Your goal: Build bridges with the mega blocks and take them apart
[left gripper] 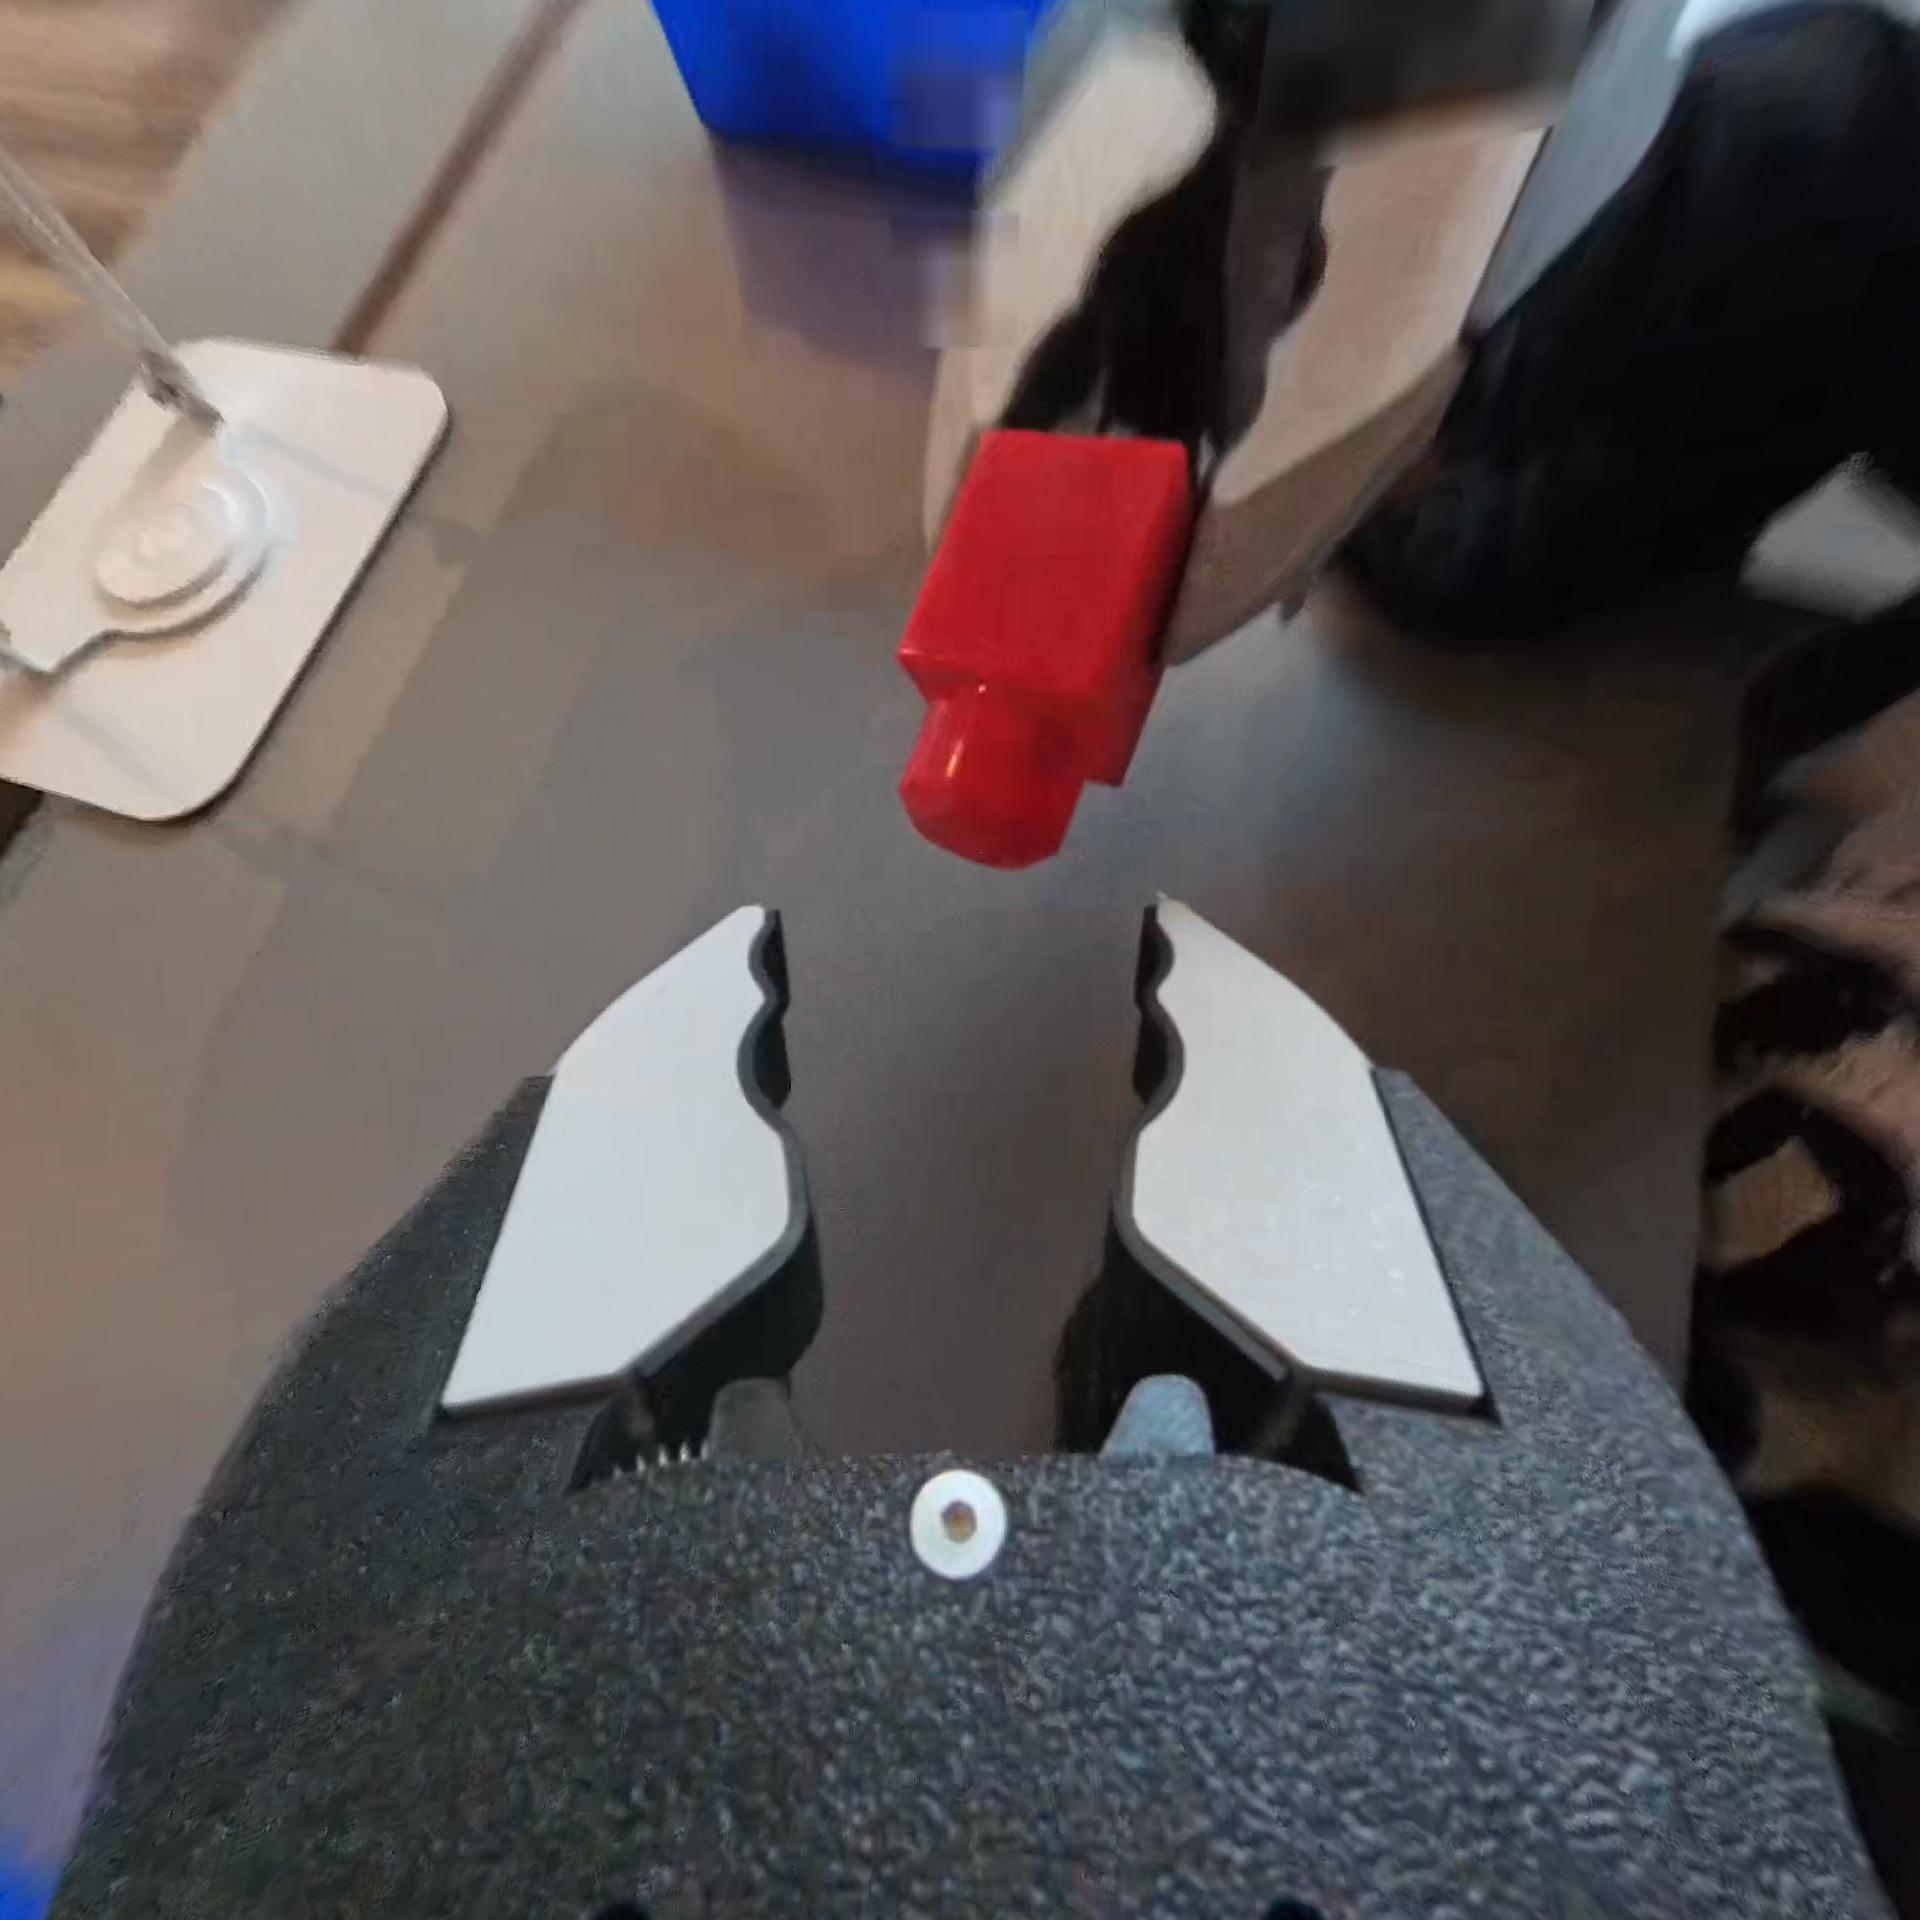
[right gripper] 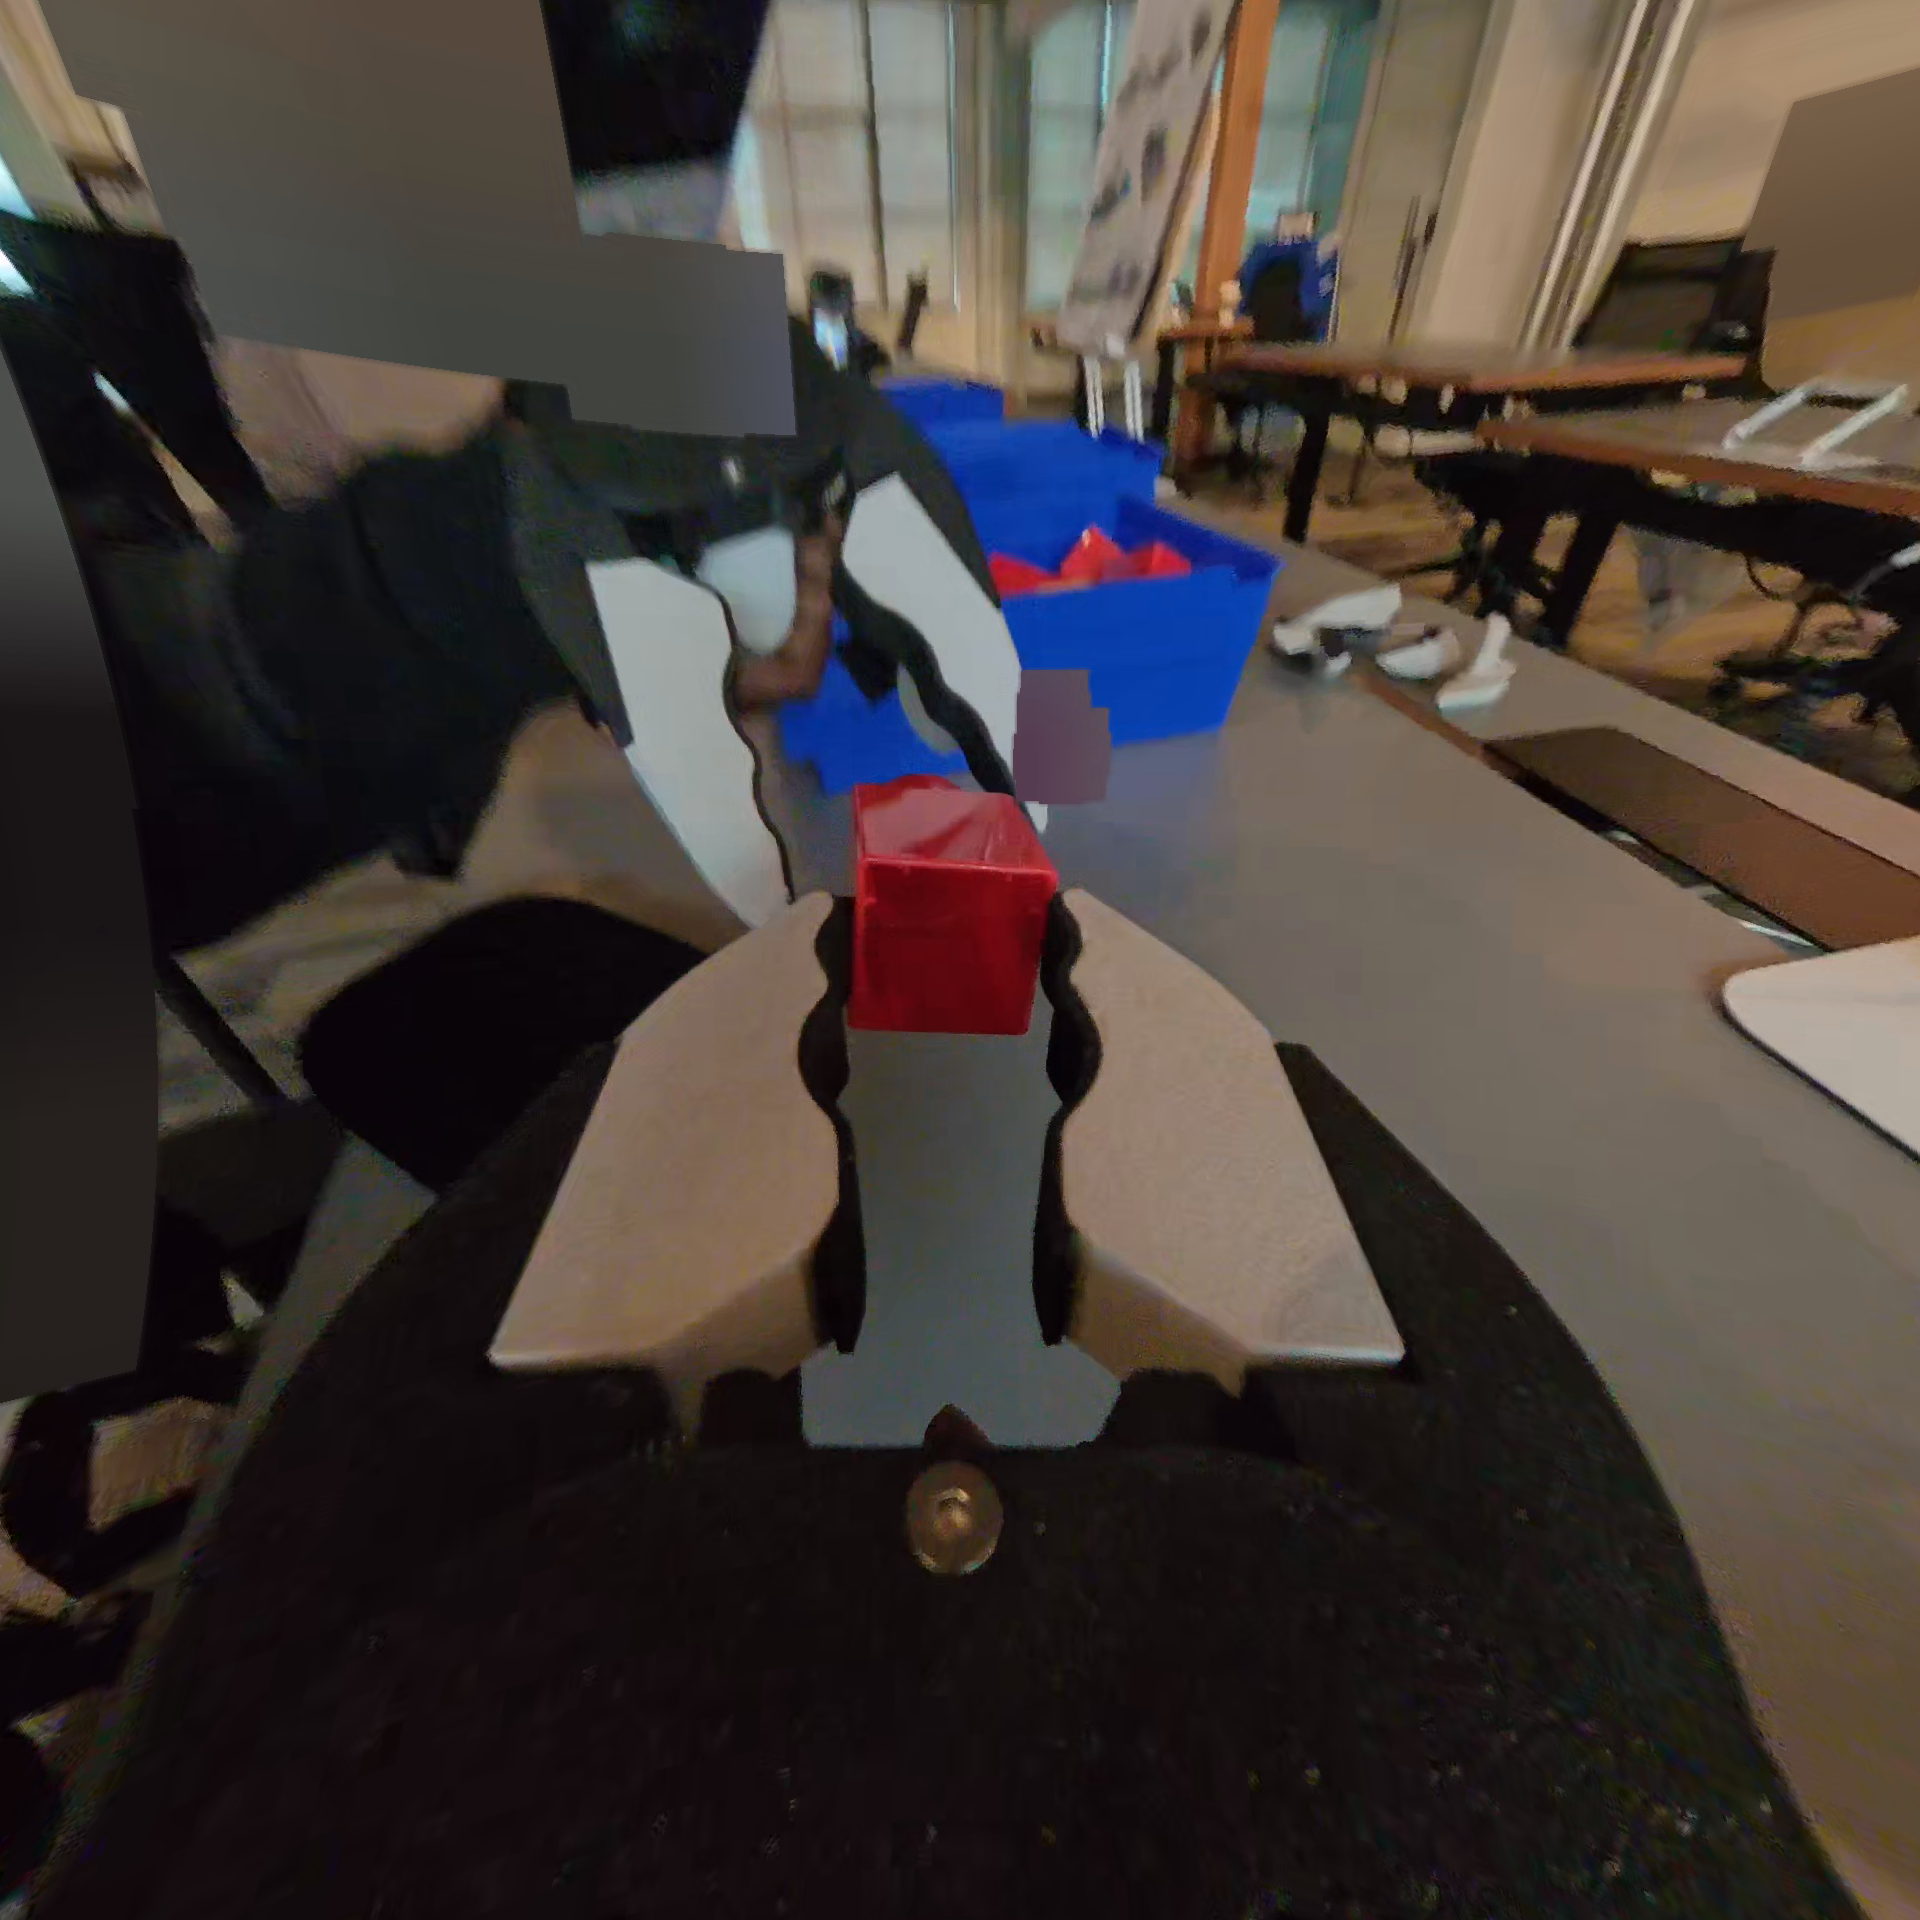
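A red block (left gripper: 1039, 623) with one round stud hangs in the air above the dark table, stud pointing toward my left gripper. My right gripper (right gripper: 948, 914) is shut on this red block (right gripper: 945, 914) at its fingertips; in the left wrist view it comes in from the upper right (left gripper: 1164, 468). My left gripper (left gripper: 961, 920) is open and empty, just below the block and apart from it. In the right wrist view the left gripper (right gripper: 831, 727) stands behind the block, jaws apart.
A blue bin (right gripper: 1132, 634) holding several red blocks stands on the table behind; its base shows in the left wrist view (left gripper: 831, 83). A silver stand base (left gripper: 208, 582) lies at the left. A person's dark clothing (left gripper: 1714, 364) is at the right. White objects (right gripper: 1382, 644) lie farther along the table. The tips of one gripper are about 5 centimetres away from the tips of the other.
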